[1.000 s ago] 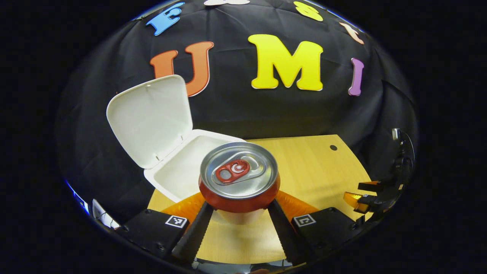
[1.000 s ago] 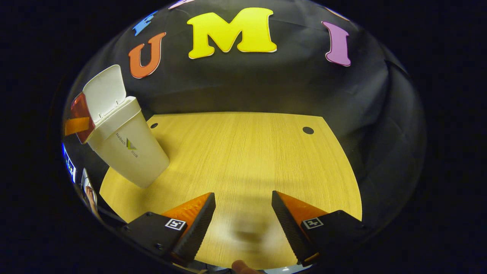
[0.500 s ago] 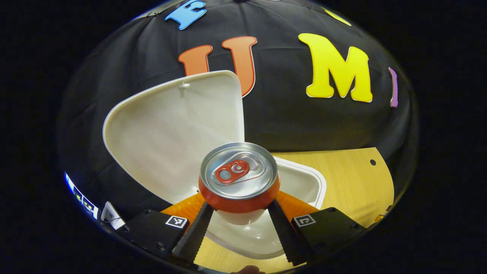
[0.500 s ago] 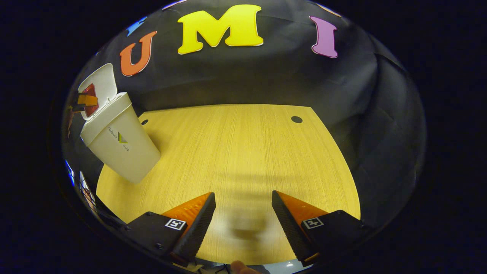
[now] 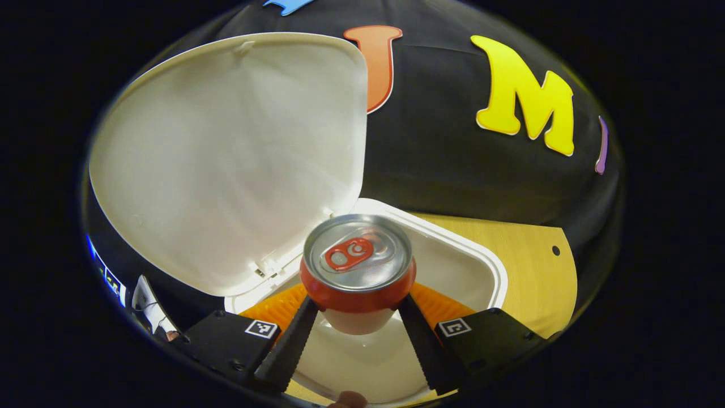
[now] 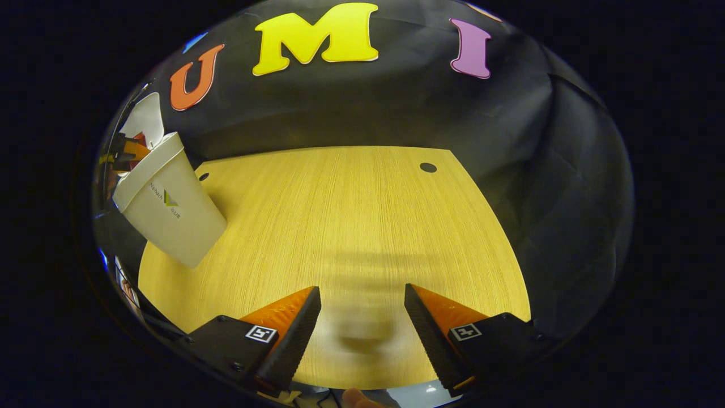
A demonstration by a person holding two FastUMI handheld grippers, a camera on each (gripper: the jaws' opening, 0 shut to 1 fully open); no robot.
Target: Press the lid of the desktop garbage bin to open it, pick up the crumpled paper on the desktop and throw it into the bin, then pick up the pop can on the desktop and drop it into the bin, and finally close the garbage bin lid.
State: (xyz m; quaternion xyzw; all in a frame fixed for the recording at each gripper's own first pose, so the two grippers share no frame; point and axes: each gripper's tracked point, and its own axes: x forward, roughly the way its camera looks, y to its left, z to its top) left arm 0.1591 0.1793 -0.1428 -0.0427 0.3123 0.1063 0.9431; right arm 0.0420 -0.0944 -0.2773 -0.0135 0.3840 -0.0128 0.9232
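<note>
Left gripper view: one pop can, one bin.

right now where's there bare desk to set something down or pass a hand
The desk is bare from the bin at its left edge across to the far hole, and forward to the open right hand-held gripper. It is crowded over the bin's mouth, where the left hand-held gripper holds the can beside the raised lid.

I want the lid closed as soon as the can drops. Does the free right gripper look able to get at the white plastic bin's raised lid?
Probably yes. The right gripper is open and holds nothing, and bare wooden table lies between it and the white plastic bin. The left gripper, holding the red pop can, crowds the raised lid.
</note>
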